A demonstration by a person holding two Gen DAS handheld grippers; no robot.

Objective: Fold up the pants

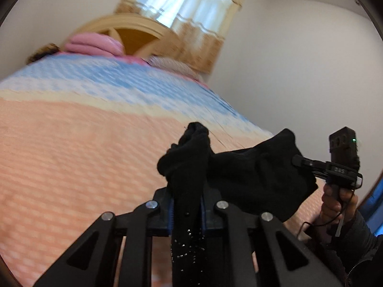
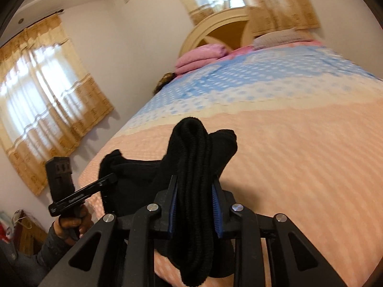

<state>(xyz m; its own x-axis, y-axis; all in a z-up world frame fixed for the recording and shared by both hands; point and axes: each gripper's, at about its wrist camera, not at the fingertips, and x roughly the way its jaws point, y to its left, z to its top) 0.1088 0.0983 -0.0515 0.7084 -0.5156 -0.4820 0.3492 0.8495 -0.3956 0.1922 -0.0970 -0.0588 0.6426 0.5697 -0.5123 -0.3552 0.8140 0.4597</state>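
Gripping black pants (image 1: 251, 174) with both tools, you hold them bunched above the bed (image 1: 79, 148): left gripper (image 1: 186, 205) clamped on a sparkly fold, right gripper (image 2: 195, 198) clamped on a ribbed fold, fabric stretched between them.

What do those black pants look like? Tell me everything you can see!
The black pants look like soft, thick knit fabric, with ribbed folds in the right wrist view and tiny shiny dots on the part hanging by the left gripper. They are bunched up, not flat. Both grippers pinch them: the left gripper grips one bunch, the right gripper grips another, and the cloth sags between them. They are held up over the bed with its peach and blue cover.
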